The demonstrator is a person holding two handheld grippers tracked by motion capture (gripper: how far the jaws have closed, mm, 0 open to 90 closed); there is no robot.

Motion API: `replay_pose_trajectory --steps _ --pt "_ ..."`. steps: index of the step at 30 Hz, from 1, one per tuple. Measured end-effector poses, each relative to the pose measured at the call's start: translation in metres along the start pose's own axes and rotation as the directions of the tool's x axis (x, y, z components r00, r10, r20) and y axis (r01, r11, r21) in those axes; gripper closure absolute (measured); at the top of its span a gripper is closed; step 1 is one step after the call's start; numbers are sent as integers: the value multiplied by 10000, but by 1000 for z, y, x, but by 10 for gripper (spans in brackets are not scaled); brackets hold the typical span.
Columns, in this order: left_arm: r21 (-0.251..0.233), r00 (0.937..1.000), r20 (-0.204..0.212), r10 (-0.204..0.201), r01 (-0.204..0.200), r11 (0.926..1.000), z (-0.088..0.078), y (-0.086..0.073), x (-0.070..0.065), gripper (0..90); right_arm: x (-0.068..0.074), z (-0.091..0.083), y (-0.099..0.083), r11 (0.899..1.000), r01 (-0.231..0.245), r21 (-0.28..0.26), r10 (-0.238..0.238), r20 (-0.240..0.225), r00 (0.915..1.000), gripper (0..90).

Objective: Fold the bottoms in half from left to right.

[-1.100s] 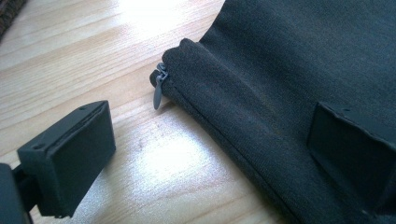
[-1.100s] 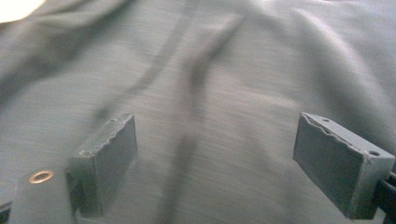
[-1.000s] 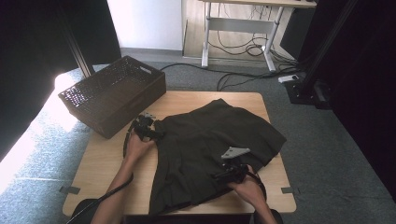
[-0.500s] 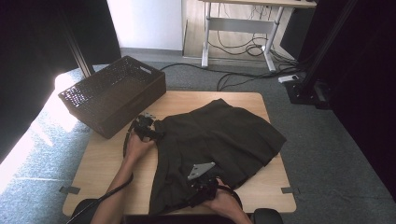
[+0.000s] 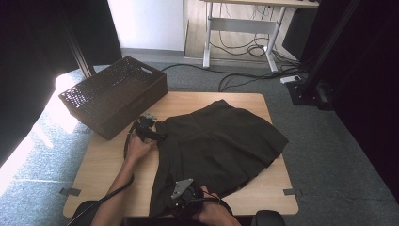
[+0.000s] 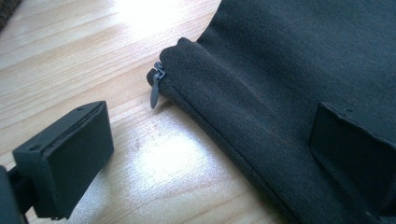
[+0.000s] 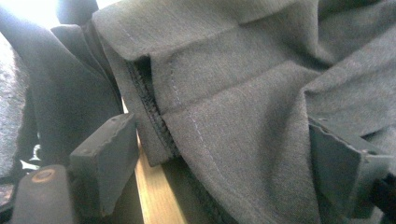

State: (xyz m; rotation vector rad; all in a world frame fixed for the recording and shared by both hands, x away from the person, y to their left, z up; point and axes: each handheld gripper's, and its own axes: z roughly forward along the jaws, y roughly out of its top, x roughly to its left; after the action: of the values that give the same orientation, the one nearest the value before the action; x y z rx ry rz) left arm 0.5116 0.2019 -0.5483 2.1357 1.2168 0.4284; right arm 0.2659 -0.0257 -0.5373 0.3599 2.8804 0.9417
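A dark pleated skirt (image 5: pixel 216 146) lies spread on the wooden table (image 5: pixel 106 165). My left gripper (image 5: pixel 153 132) is at the skirt's upper left corner. In the left gripper view it (image 6: pixel 210 140) stands open: one jaw over bare wood, the other over the cloth (image 6: pixel 289 56), with the waistband edge and a grey zipper pull (image 6: pixel 155 88) between them. My right gripper (image 5: pixel 179 197) is at the skirt's near left hem by the table's front edge. Its jaws (image 7: pixel 224 154) have just been closing a little but remain open, with the stitched hem (image 7: pixel 196 121) between them.
A dark woven basket (image 5: pixel 113 96) stands on the table's far left corner, close behind my left hand. Beyond the table are a desk frame (image 5: pixel 235 28), floor cables (image 5: pixel 244 80) and a black stand (image 5: pixel 310 89). Bare wood (image 5: pixel 282 188) runs along the front right.
My right gripper has slid left along the skirt's front hem, from the near right part to the near left corner. The left gripper and the skirt have stayed where they were.
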Motion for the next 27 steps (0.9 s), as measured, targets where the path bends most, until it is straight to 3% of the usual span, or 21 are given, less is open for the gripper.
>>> replay_pose_trajectory --steps 4,8,11,18,27 --pt "-151 10000 -44 -14 13 9999 -1 -1 -2 30 -4 -4 1 10000 -4 -18 4 3 10000 362" --pt "-600 9994 267 233 -216 9980 -6 -3 -8 276 -9 -8 0 9998 -179 -76 181 230 9996 626" --pt "-718 9993 308 200 -177 9973 -6 -4 -12 396 -14 -9 -1 9993 -334 -159 340 424 9985 778" --pt "-791 9964 838 136 -70 9968 -6 -3 -20 784 -17 -9 0 9995 -304 -93 308 372 9988 811" --pt "-916 9965 799 238 -165 9957 -11 -7 -16 831 -17 -9 0 9994 -281 -190 282 90 9996 822"
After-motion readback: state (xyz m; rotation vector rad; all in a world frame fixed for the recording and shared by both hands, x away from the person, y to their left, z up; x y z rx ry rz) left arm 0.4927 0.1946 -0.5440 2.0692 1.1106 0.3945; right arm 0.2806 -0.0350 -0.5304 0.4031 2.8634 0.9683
